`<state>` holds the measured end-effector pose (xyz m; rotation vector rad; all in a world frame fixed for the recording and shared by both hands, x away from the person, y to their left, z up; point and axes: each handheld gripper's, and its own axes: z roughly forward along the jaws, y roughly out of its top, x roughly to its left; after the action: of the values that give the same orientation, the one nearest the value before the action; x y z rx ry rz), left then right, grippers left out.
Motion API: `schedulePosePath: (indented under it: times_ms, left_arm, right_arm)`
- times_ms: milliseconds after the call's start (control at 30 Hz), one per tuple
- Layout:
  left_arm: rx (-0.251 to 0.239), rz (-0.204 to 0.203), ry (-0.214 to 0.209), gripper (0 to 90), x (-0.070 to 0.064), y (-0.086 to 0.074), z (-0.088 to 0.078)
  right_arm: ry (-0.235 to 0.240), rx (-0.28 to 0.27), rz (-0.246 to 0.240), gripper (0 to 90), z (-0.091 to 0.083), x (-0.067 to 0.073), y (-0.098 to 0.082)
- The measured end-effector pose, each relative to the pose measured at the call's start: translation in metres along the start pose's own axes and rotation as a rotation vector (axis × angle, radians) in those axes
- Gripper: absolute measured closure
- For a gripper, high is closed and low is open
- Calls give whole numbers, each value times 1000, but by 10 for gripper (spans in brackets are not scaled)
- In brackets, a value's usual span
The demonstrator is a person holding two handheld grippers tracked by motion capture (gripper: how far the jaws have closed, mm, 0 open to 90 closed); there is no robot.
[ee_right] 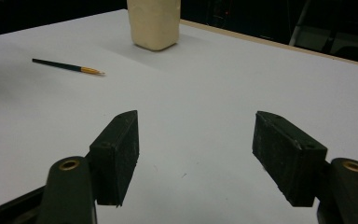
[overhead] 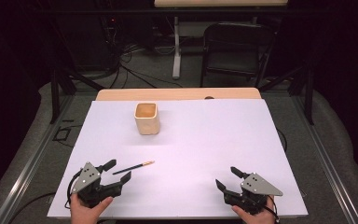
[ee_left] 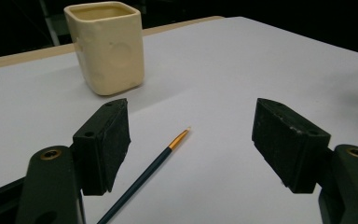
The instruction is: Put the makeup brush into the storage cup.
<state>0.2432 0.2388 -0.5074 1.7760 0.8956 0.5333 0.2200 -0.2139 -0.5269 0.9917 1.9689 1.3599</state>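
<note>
**Both grippers open, paintbrush between the left jaws**

The left gripper (overhead: 113, 170) is at the near left part of the white table (overhead: 205, 140), held by the person's left hand (overhead: 89, 208). Its two black jaws stand wide apart and they grip nothing. A thin paintbrush (overhead: 133, 167) with a dark handle and a golden ferrule lies flat on the table. In the high view its handle end is between the two jaws of the left gripper, and the tip points away to the right and a little to the far side. In the left gripper view the paintbrush (ee_left: 145, 175) runs from the bottom edge up toward the middle, closer to the left jaw, but whether it touches this jaw is not possible to tell.

The right gripper (overhead: 228, 177) is at the near right part of the table, in the person's right hand (overhead: 254, 215). Its jaws are also spread wide, with only bare table between them. It is well apart from the paintbrush (ee_right: 68, 66), which appears in the right gripper view far to the left.

A cream square cup (overhead: 147, 118) stands upright farther back on the table, toward the left of its middle, apart from the paintbrush. In the left gripper view the cup (ee_left: 107, 46) is beyond the brush tip. A dark chair (overhead: 235, 53) stands behind the table.
</note>
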Motion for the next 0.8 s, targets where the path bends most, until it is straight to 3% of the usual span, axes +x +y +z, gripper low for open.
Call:
schedulePosePath:
  times_ms: [167,400,633,800]
  left_arm:
    - [12,-10,0,298,2,2,0]
    - [32,12,16,293,3,4,1]
    - [47,36,-3,314,0,7,2]
    - [41,16,-11,329,-1,10,3]
  right_arm:
    - [0,5,1,318,1,0,0]
    - [4,4,4,332,2,0,-1]
    - [4,-18,-3,346,1,0,0]
    - [31,-17,6,372,1,0,0]
